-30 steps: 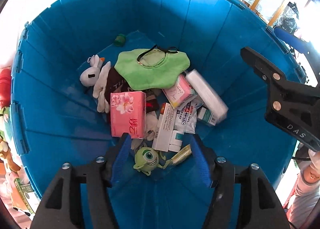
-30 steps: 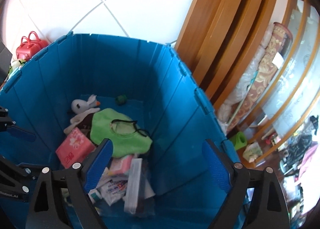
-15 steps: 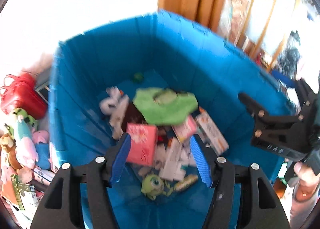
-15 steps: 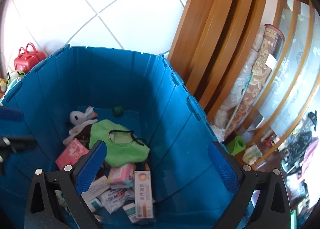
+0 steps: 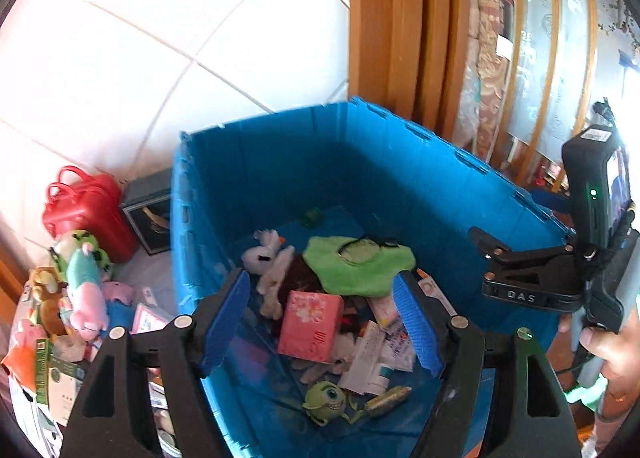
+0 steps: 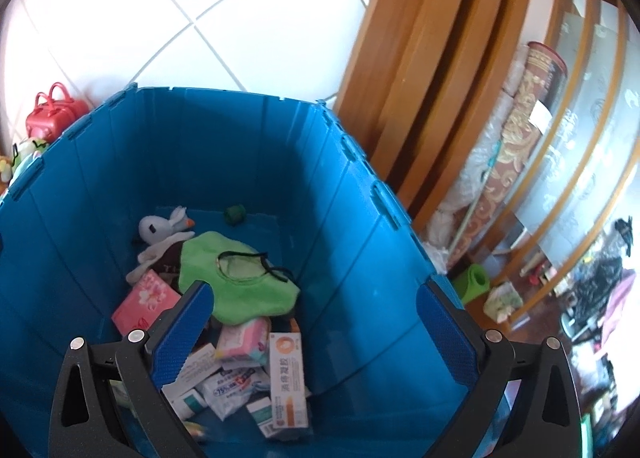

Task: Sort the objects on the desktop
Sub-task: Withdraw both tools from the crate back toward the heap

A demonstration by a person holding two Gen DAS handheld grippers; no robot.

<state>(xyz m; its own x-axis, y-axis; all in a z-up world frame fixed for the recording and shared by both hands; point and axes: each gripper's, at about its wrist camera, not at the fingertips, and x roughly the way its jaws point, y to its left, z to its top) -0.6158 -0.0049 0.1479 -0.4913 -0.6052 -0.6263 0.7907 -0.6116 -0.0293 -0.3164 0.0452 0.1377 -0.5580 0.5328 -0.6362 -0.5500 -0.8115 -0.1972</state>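
A deep blue bin holds sorted items: a green cloth, a pink tissue pack, a white plush bird, a green one-eyed toy and several medicine boxes. My left gripper is open and empty, high above the bin's near left edge. My right gripper is open and empty above the bin's right side; its body shows in the left wrist view. The bin also shows in the right wrist view.
Left of the bin lie plush toys, a red handbag, a dark box and loose packets. Wooden door frames and rolled carpets stand behind and right of the bin.
Both grippers have risen up and back from the bin. The left one, earlier low inside it, is now above its rim. A long box that was dropping from the right gripper now lies among the medicine boxes.
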